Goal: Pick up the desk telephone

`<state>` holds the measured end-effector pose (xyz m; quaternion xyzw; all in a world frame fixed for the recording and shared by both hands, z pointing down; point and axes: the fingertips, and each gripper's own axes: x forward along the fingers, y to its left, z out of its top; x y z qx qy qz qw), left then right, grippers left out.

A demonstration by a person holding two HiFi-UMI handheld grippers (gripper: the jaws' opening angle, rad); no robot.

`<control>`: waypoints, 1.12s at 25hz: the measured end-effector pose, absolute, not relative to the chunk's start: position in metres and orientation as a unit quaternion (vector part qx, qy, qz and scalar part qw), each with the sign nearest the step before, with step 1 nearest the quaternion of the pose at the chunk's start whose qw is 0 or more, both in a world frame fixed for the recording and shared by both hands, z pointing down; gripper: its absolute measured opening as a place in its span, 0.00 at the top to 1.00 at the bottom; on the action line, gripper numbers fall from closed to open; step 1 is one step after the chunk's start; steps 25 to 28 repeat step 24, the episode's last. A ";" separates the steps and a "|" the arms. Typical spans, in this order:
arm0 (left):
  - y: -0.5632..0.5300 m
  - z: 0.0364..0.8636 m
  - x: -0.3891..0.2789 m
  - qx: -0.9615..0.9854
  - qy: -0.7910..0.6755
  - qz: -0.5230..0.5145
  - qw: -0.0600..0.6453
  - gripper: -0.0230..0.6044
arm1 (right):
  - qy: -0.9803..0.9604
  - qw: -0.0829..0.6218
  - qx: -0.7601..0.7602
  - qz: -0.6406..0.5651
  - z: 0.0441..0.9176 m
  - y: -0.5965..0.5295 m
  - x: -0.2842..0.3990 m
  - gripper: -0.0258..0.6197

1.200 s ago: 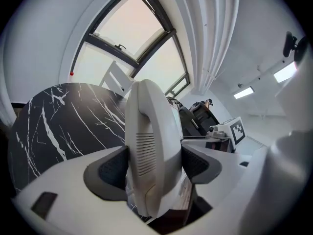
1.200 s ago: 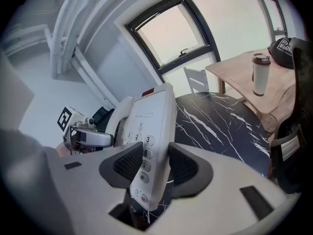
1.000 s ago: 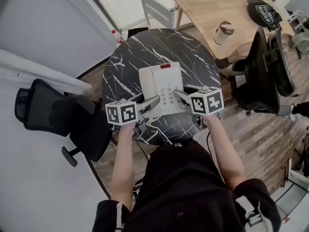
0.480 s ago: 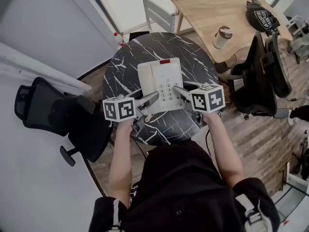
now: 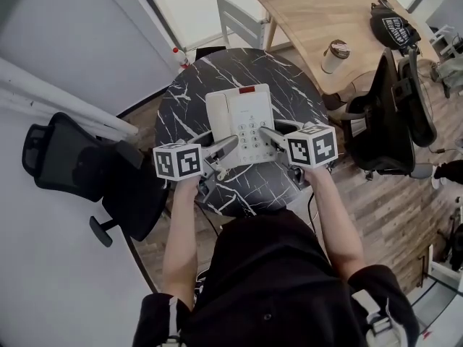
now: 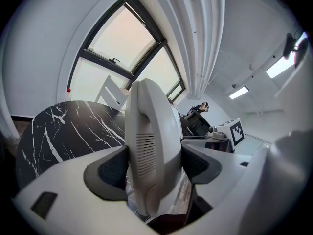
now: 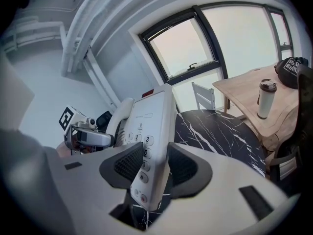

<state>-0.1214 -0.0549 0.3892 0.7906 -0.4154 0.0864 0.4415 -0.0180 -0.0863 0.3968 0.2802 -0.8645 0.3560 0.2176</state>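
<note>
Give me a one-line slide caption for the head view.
A white desk telephone clamped between the left gripper and right gripper over a round black marble table.

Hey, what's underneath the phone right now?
Only the black marble table shows around and below the phone. The patch directly beneath it, and the phone's underside, are covered from view.

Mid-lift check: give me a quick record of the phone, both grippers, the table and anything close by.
telephone: white desk phone, handset resting in its cradle
left gripper: shut on the telephone at the handset side
right gripper: shut on the telephone at the keypad side
table: round, black marble top, directly below the phone
contact: phone looks lifted clear of the table, though its underside is not fully visible
nearby: mug on a wooden desk; black office chair at the left
</note>
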 end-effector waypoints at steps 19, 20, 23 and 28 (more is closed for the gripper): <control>-0.042 0.398 -0.114 0.787 -0.414 0.089 0.448 0.39 | -0.863 0.228 0.273 0.360 0.407 -0.073 -0.011 0.68; -0.041 0.398 -0.114 0.787 -0.415 0.091 0.448 0.39 | -0.862 0.229 0.273 0.360 0.407 -0.073 -0.011 0.68; -0.041 0.398 -0.116 0.786 -0.416 0.092 0.448 0.39 | -0.863 0.230 0.271 0.359 0.407 -0.072 -0.012 0.68; -0.041 0.399 -0.116 0.786 -0.417 0.092 0.448 0.39 | -0.863 0.230 0.271 0.358 0.407 -0.072 -0.012 0.68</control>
